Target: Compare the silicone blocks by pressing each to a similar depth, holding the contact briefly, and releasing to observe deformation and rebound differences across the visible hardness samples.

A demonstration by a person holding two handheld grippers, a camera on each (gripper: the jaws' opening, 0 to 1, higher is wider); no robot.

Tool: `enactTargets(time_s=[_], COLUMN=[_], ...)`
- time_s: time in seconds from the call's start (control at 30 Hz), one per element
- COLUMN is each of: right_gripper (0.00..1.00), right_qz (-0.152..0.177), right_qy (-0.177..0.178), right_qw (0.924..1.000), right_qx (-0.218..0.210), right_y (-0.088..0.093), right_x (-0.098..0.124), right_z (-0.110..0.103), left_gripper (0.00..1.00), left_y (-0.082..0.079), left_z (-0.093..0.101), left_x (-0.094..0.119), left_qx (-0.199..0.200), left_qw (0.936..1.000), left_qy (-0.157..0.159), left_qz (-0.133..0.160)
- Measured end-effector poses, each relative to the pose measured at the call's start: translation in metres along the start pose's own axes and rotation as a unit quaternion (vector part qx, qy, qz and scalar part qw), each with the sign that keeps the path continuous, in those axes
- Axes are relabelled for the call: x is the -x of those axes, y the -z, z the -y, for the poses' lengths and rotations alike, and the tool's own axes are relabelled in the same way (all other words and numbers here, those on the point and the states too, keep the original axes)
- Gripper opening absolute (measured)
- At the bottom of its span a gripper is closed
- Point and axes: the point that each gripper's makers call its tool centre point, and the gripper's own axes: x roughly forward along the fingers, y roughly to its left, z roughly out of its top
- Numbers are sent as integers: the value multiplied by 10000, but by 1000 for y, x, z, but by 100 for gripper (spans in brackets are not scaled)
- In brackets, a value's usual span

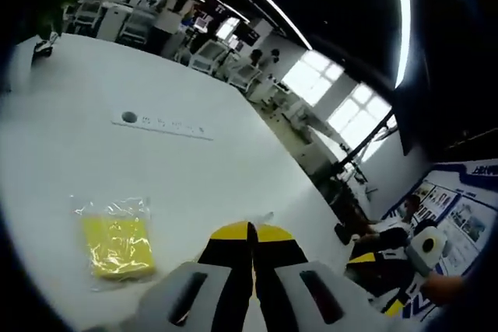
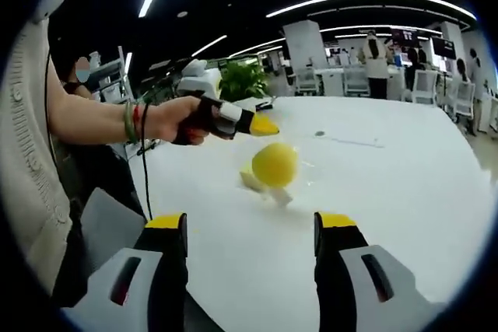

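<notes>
A yellow square silicone block in clear wrapping (image 1: 117, 245) lies on the white table (image 1: 70, 153); both grippers' jaws are black, yellow-tipped.

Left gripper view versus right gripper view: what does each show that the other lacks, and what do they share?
Left gripper view: the left tongs shut, yellow tips together, a yellow block in a clear bag beside them, and a long white strip farther along the table.

Right gripper view: the right tongs open, a round yellow ball beyond them, and a person's hand holding the left tongs above it.

Both: the white table and the office behind.
</notes>
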Motion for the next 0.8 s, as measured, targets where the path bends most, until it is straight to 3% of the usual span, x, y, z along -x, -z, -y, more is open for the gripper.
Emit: enactTargets(time_s=[0.17, 0.47, 0.63, 0.8], right_gripper=[61, 62, 60, 60], right_qz=[-169, -282, -481, -603], right_qy=[-224, -541, -783, -875], right_qw=[9985, 9939, 9880, 9819], right_qx=[475, 913, 1242, 1571], right_y=[-19, -50, -65, -80], right_x=[-7, -22, -33, -42], right_z=[0, -2, -4, -1], left_gripper=[0, 0, 0, 0], left_y=[-15, -41, -47, -51], left_z=[3, 15, 26, 35], left_x=[24, 53, 64, 70], left_qx=[-131, -417, -950, -1241], left_qw=[9997, 9978, 9941, 9908], left_qy=[89, 268, 361, 462], left_qz=[166, 451, 387, 290])
